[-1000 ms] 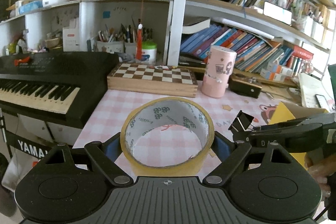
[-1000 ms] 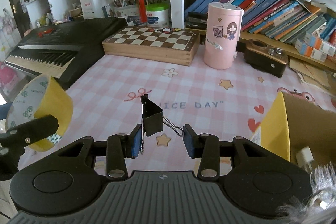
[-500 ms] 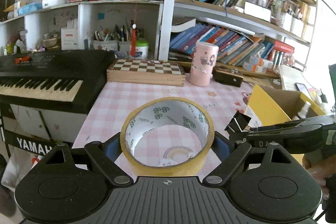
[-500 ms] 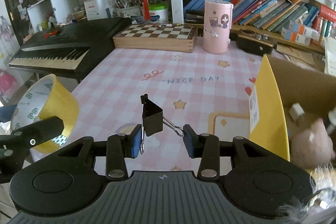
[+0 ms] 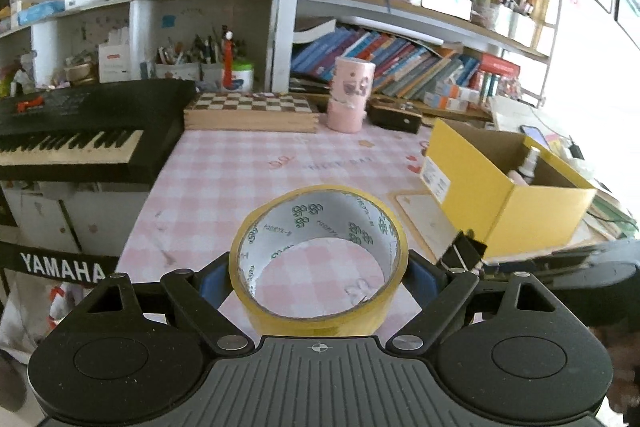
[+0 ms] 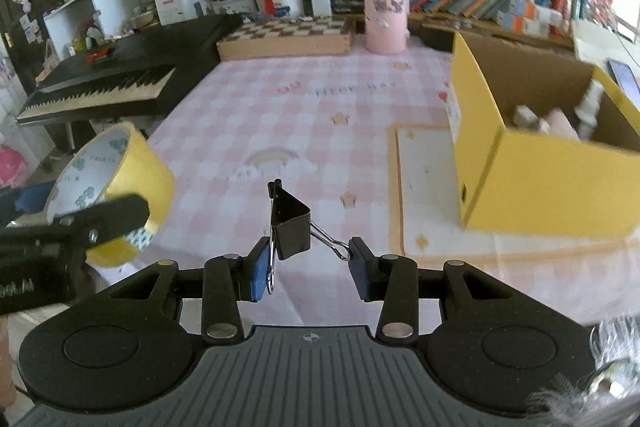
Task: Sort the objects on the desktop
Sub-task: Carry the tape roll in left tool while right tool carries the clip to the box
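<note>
- right now the left gripper [image 5: 319, 277] is clamped across a roll of yellow tape [image 5: 319, 259], its blue pads pressing the roll's outer wall on both sides; the roll is carried above the near edge of the desk with its open core facing forward.
- the right gripper [image 6: 308, 267] is closed on a black binder clip [image 6: 290, 227], pinching its 2 wire handles between the pads, with the clip's black body standing up above the fingers.
- in the right wrist view the taped roll shows at the far left, beside the right gripper and apart from it.
- below both grippers lies a pink checked tablecloth [image 6: 280, 107] with stars and faint lettering.
- a yellow cardboard box [image 6: 532, 183] stands open on the cloth to the right of the clip, with a few small pale items inside, too blurred to name.
- at the back of the desk sit a wooden chessboard box [image 5: 250, 111] and a pink cylinder [image 5: 352, 95], side by side.
- a black keyboard [image 5: 76, 131] sits left of the cloth.
- shelves of books [image 5: 400, 63] fill the wall behind.
</note>
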The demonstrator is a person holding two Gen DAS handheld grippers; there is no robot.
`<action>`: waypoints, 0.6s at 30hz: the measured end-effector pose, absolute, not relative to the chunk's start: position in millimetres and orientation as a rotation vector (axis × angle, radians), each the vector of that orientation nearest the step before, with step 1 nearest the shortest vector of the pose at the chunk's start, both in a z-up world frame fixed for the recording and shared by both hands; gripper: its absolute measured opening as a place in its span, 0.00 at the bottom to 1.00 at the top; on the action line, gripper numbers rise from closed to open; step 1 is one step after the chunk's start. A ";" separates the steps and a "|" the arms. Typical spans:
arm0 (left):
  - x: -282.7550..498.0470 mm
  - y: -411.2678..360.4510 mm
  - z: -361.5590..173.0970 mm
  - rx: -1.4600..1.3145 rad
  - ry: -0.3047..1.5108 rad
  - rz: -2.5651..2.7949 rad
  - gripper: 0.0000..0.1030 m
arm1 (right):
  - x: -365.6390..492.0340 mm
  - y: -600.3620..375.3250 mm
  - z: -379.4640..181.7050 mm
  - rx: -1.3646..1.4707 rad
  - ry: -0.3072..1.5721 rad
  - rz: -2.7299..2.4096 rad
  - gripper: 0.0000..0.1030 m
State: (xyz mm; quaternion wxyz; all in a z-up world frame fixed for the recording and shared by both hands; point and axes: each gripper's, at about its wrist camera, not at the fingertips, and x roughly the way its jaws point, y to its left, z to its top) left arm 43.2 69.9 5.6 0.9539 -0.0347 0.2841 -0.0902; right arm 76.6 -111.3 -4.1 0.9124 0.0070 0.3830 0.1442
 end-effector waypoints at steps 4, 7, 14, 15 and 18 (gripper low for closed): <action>35.1 59.5 2.9 -0.051 0.592 -0.237 0.86 | 51.1 -118.8 -9.7 0.028 0.801 0.252 0.37; 34.2 49.9 0.7 -0.032 0.605 -0.275 0.86 | 37.4 -128.2 -13.0 0.044 0.814 0.209 0.37; 33.6 18.5 -1.9 0.011 0.617 -0.390 0.86 | 17.7 -160.2 -19.3 0.121 0.851 0.104 0.37; 33.6 13.2 -3.0 0.018 0.621 -0.407 0.86 | 14.9 -164.6 -20.2 0.129 0.855 0.090 0.37; 35.8 -3.9 -6.0 0.044 0.633 -0.458 0.86 | 6.4 -179.0 -21.3 0.149 0.854 0.049 0.37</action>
